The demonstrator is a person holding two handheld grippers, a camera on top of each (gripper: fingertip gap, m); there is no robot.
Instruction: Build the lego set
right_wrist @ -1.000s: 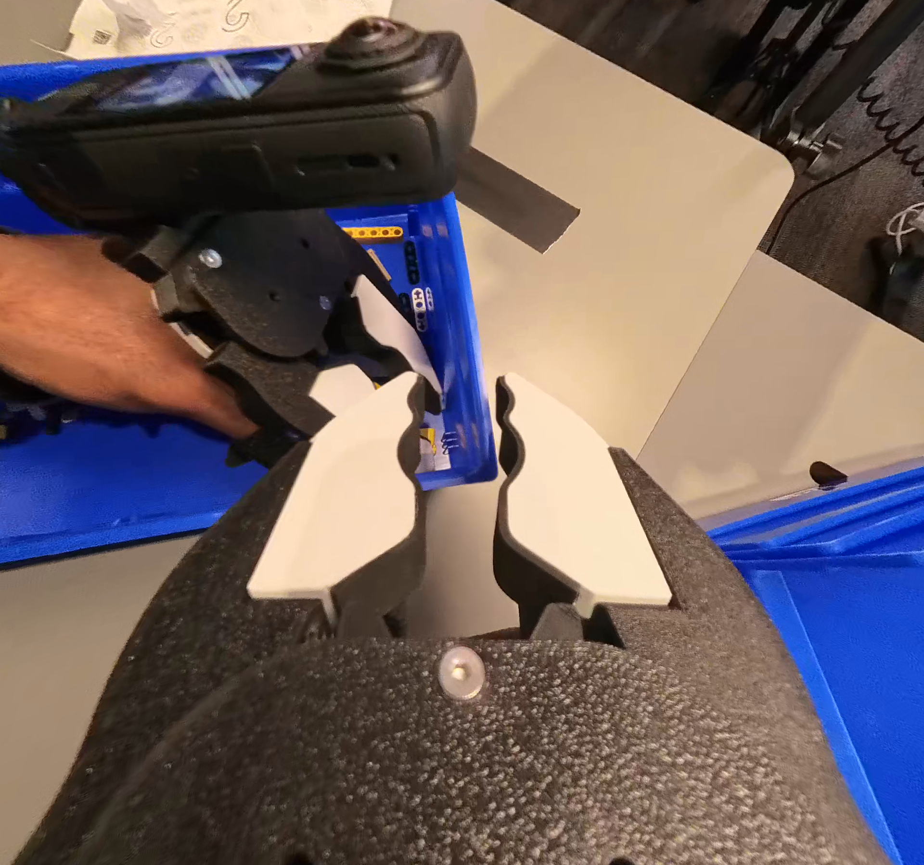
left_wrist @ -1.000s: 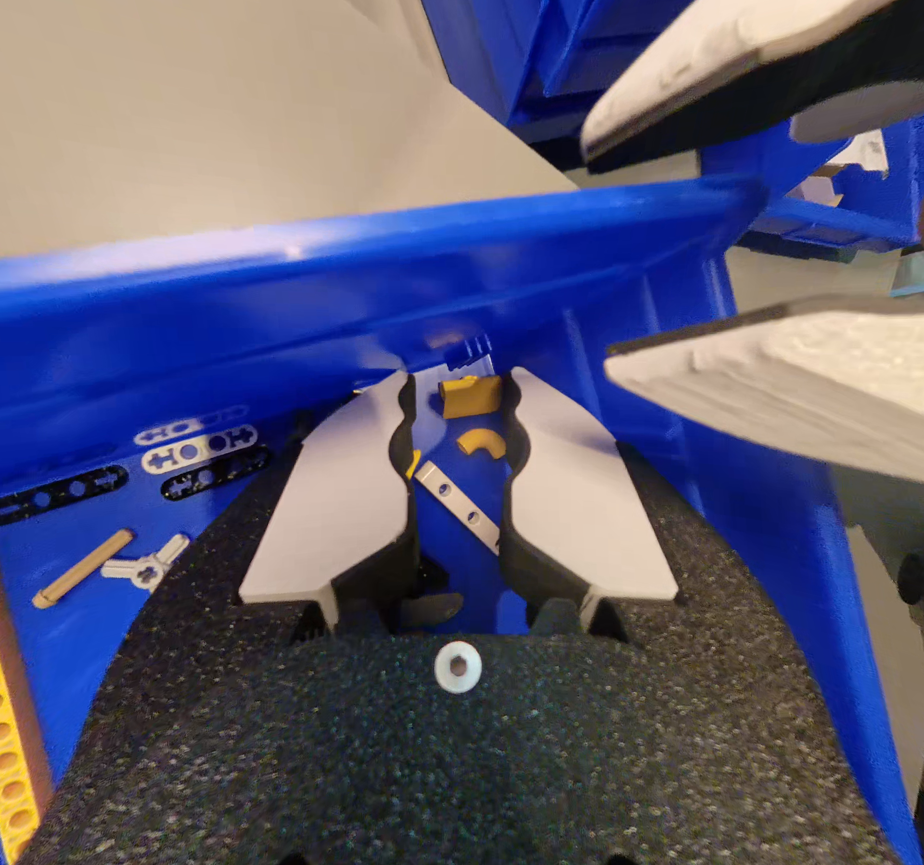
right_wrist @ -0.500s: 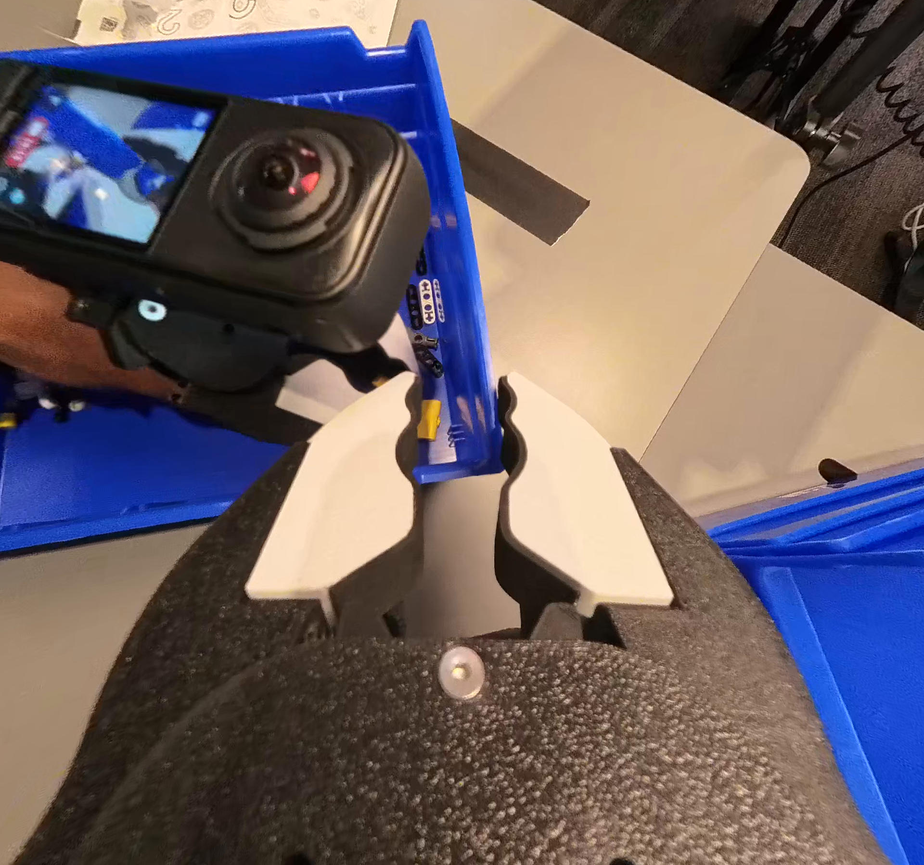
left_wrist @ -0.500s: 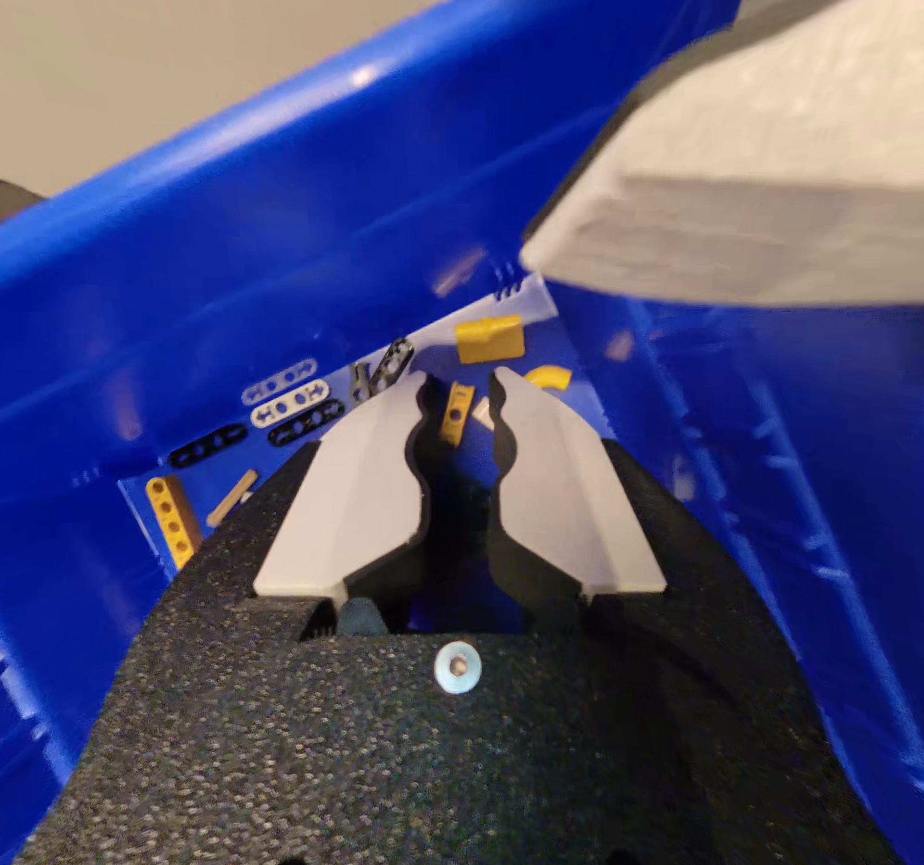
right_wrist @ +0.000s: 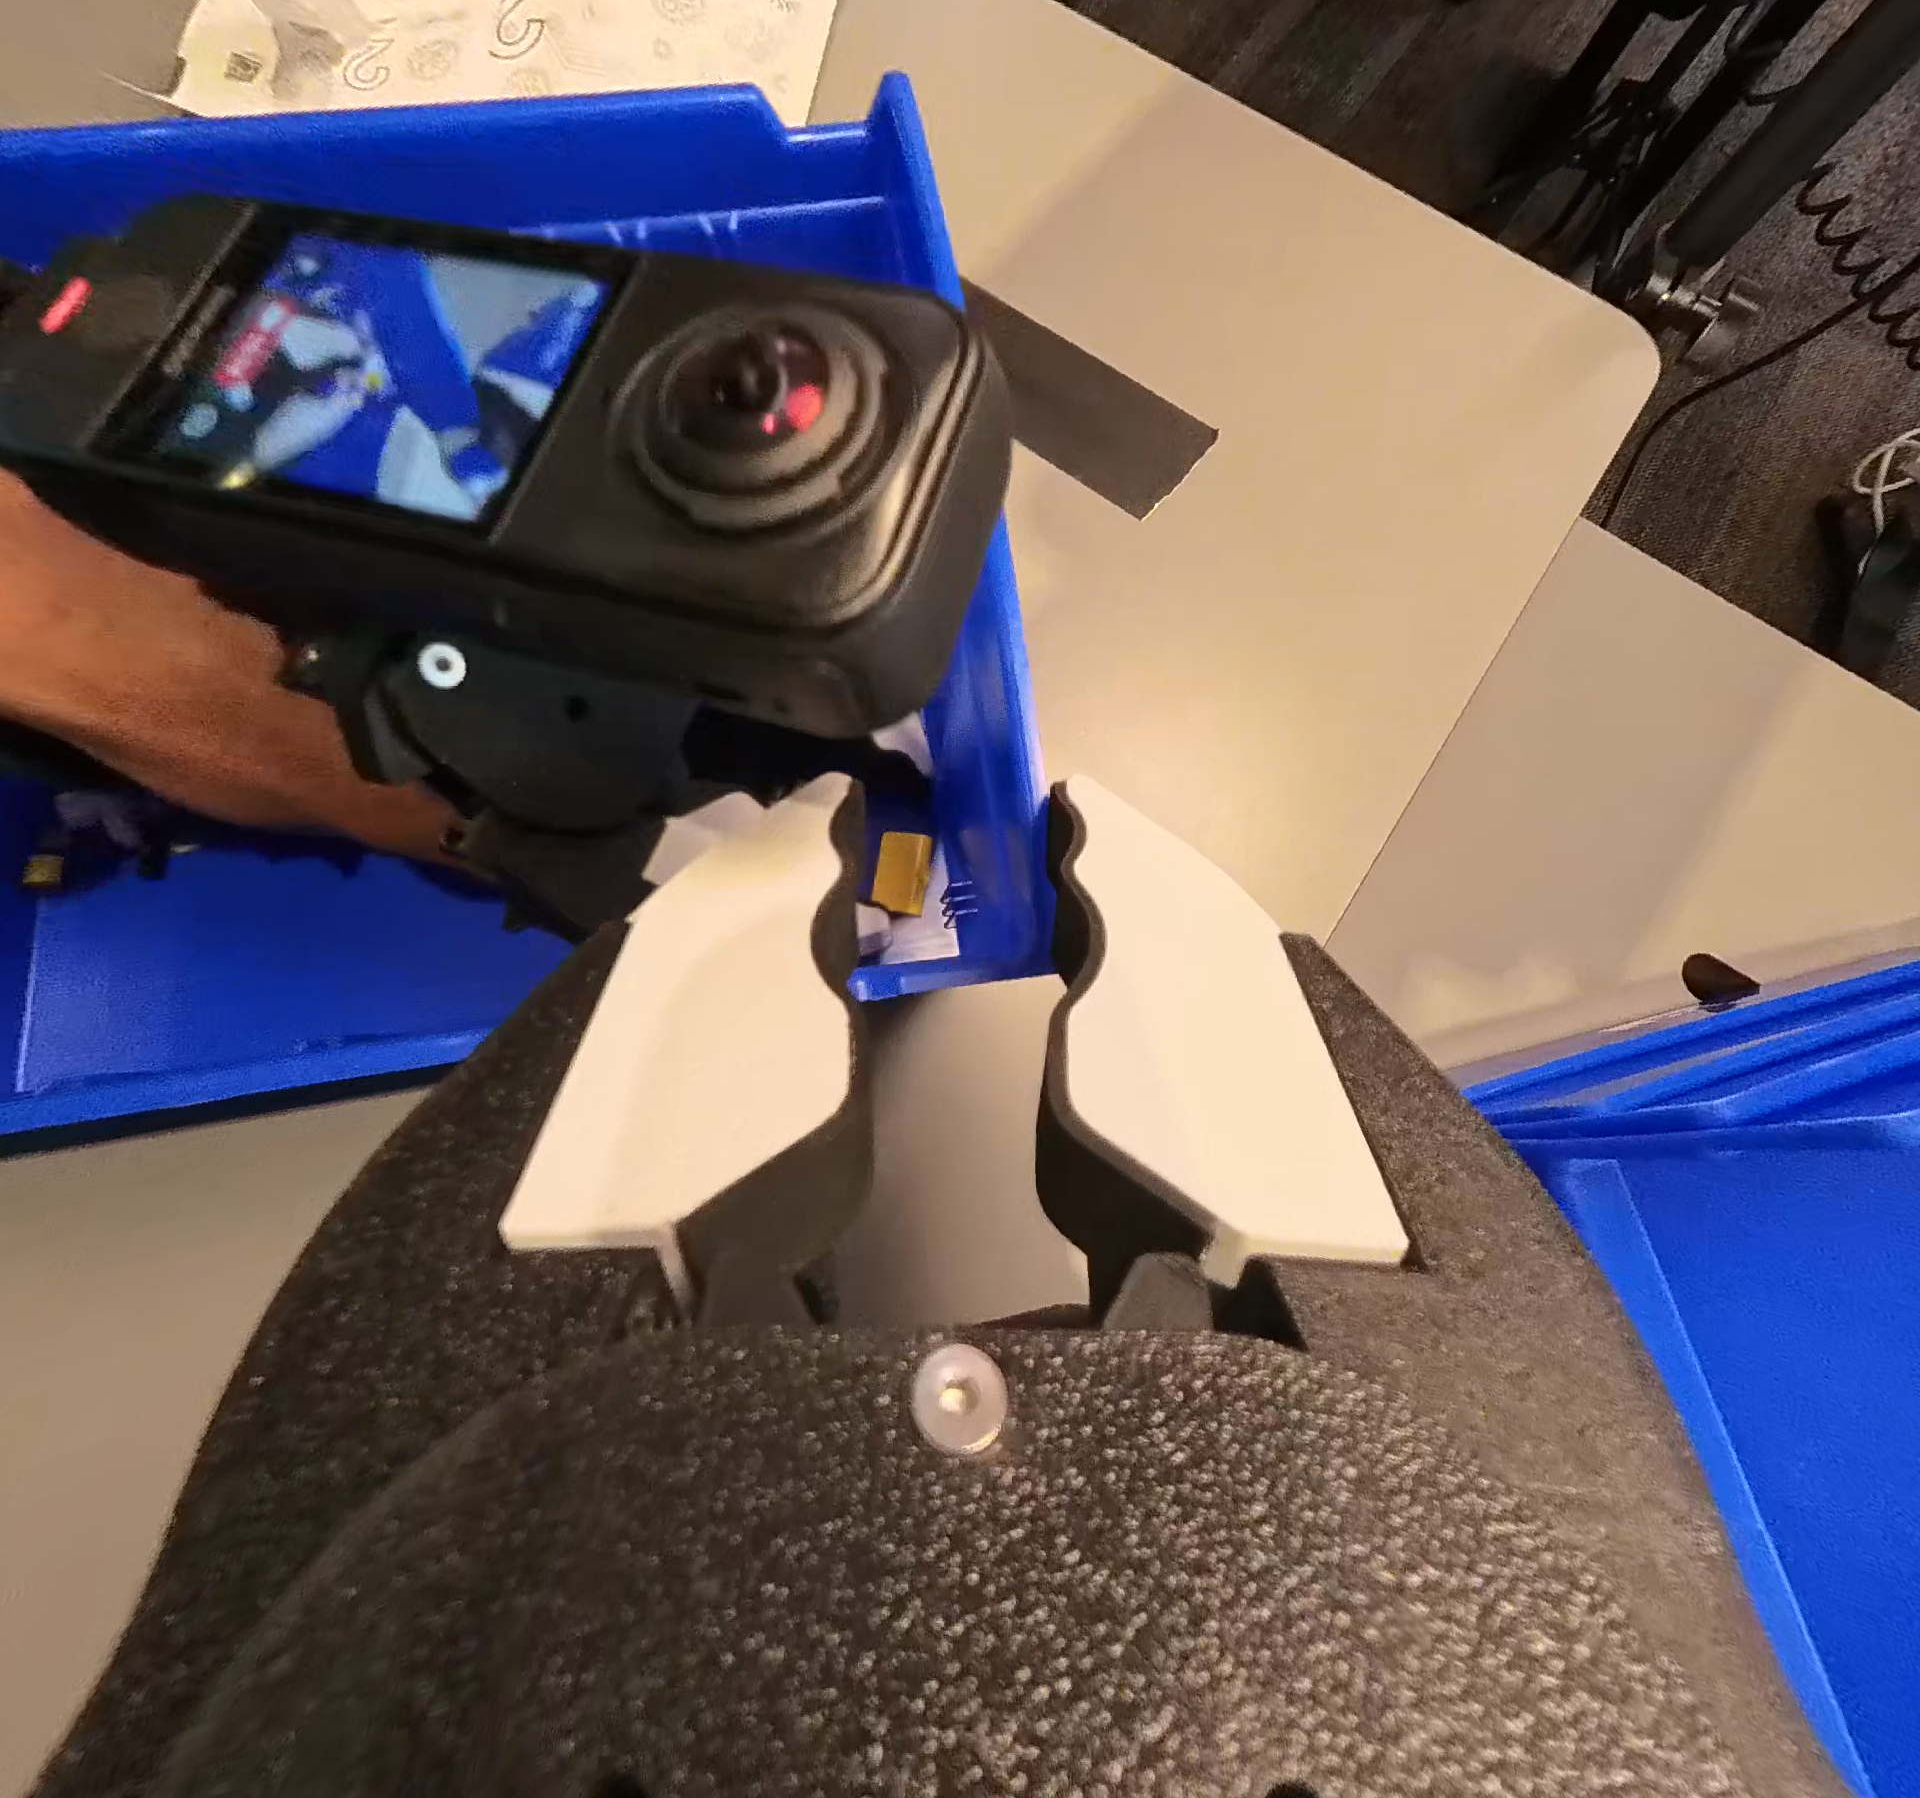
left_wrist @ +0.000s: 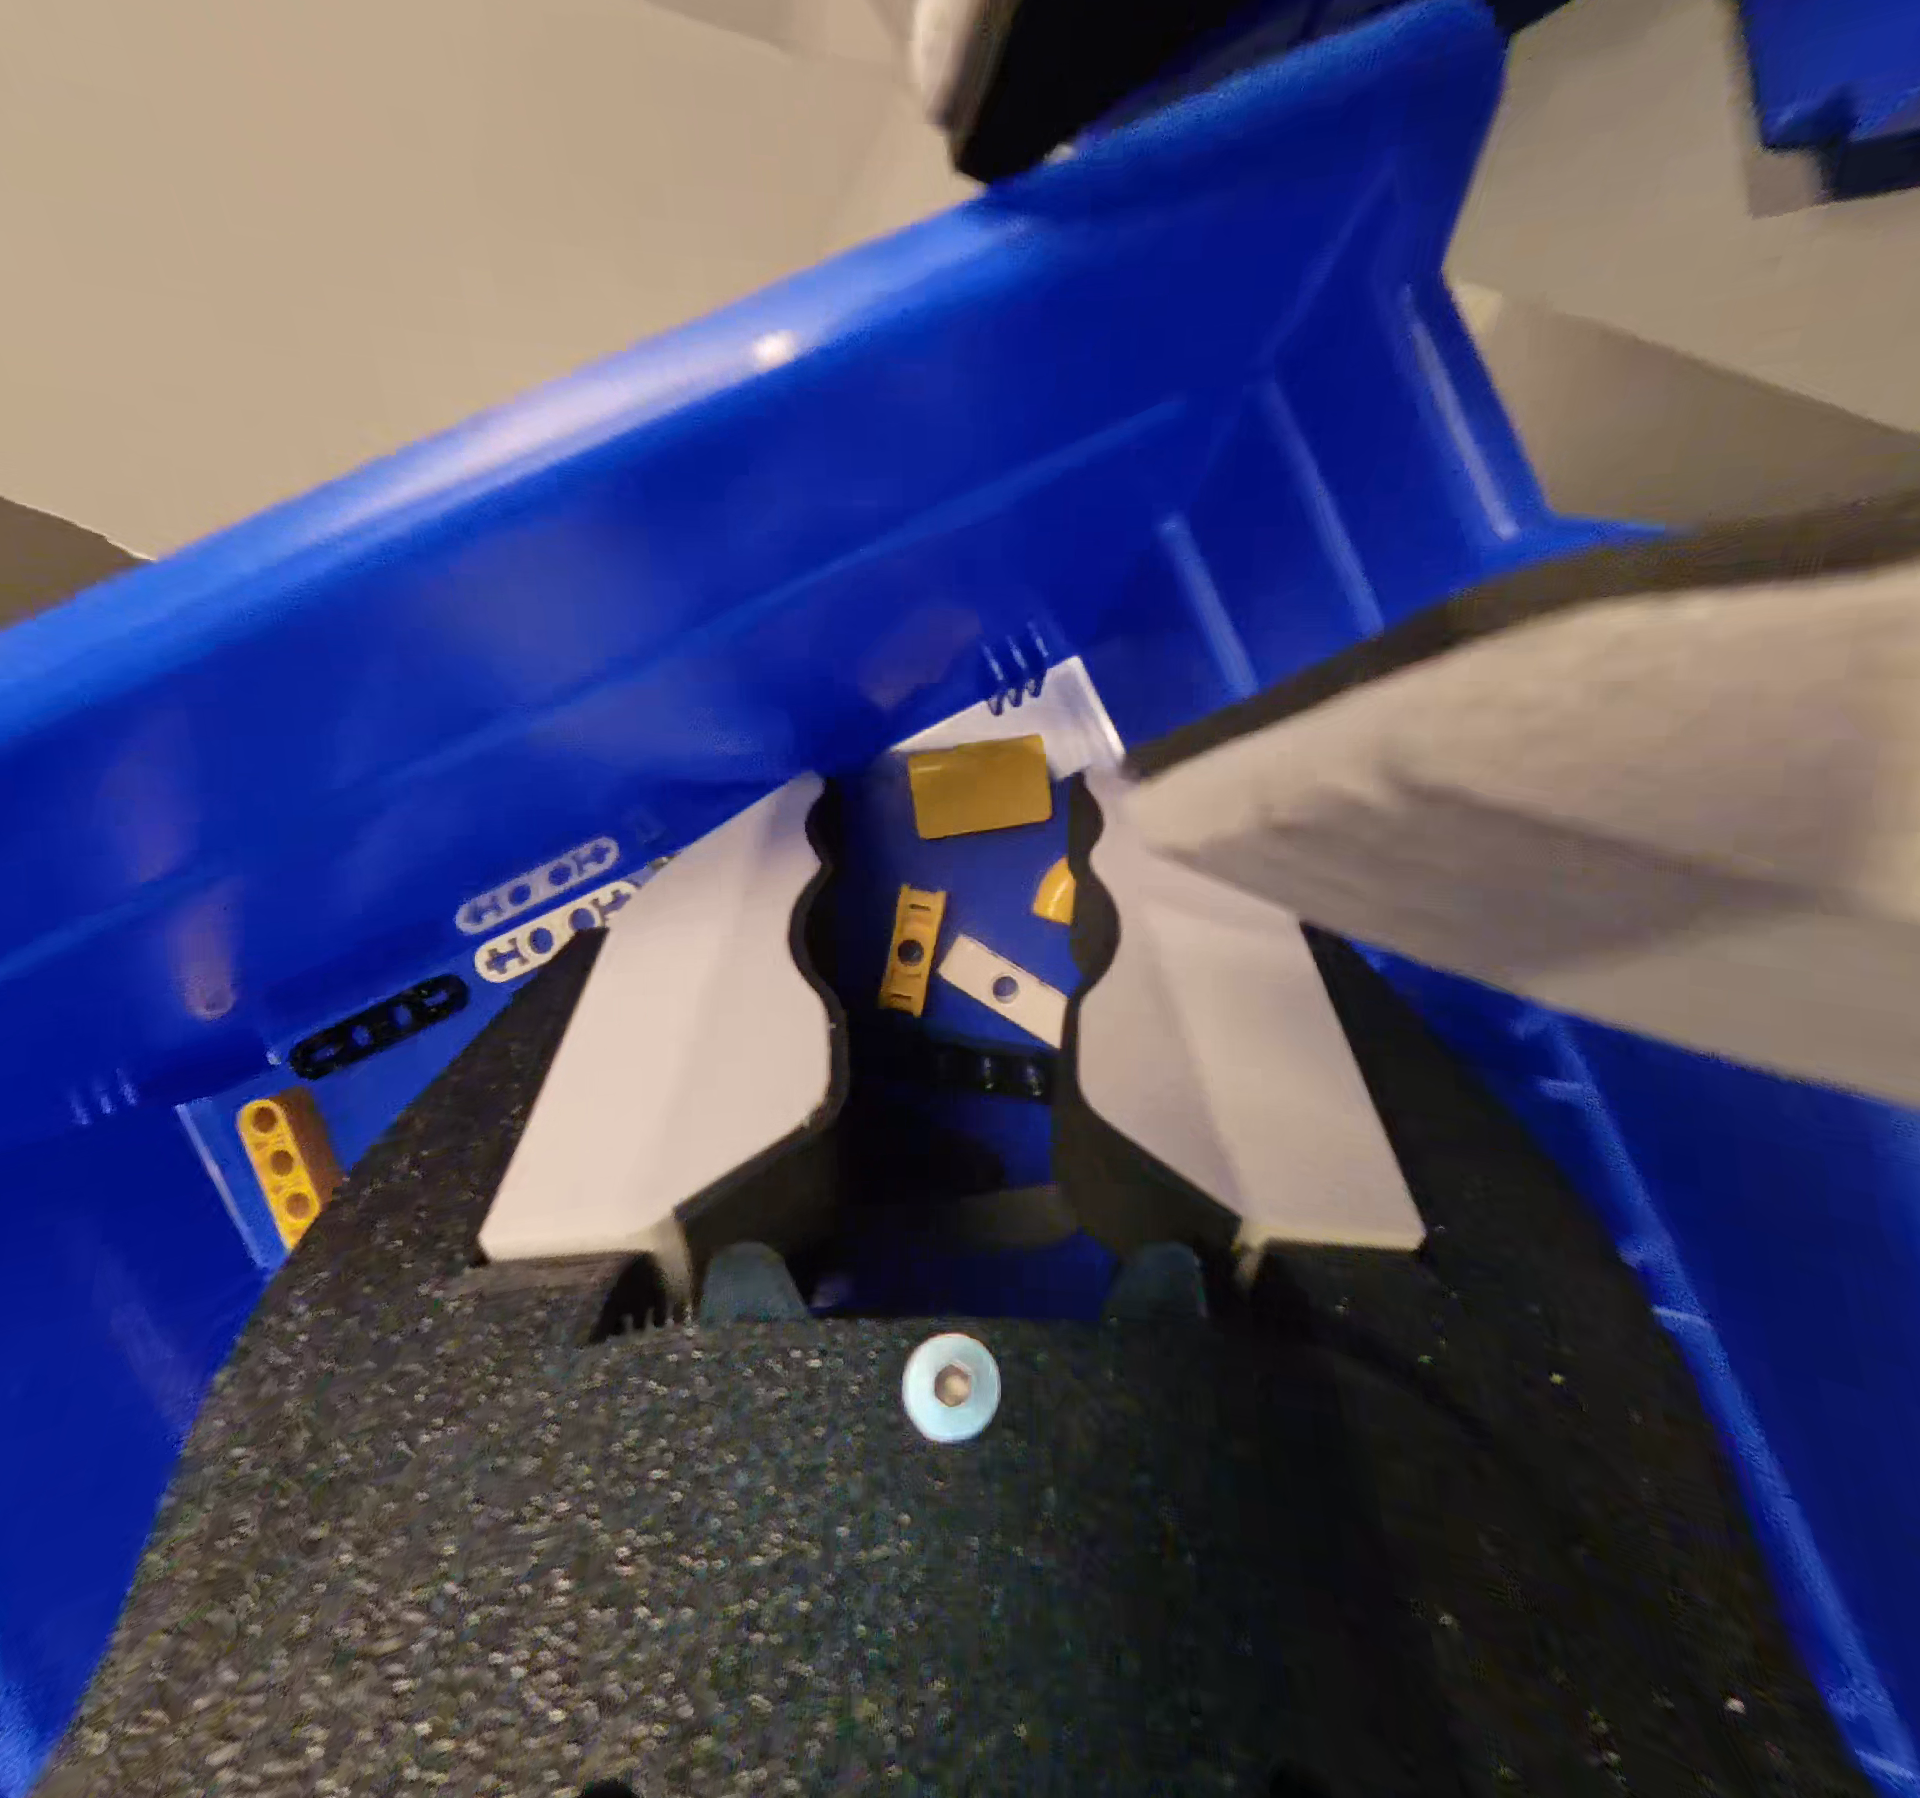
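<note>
Inside the bin (left_wrist: 727,522), a yellow beam (left_wrist: 912,946) lies lengthwise between the empty, parted left hand-held gripper (left_wrist: 951,855), near the corner wall.

Warm indoor light is seen; glare is thrown on the blue bin (left_wrist: 779,501) wall. Edges beyond it are blurred and fisheye-bent.

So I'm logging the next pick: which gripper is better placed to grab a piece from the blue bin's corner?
Left. The left gripper is open inside the bin, with yellow pieces between its fingers. The right gripper straddles the bin's corner wall from outside.
</note>
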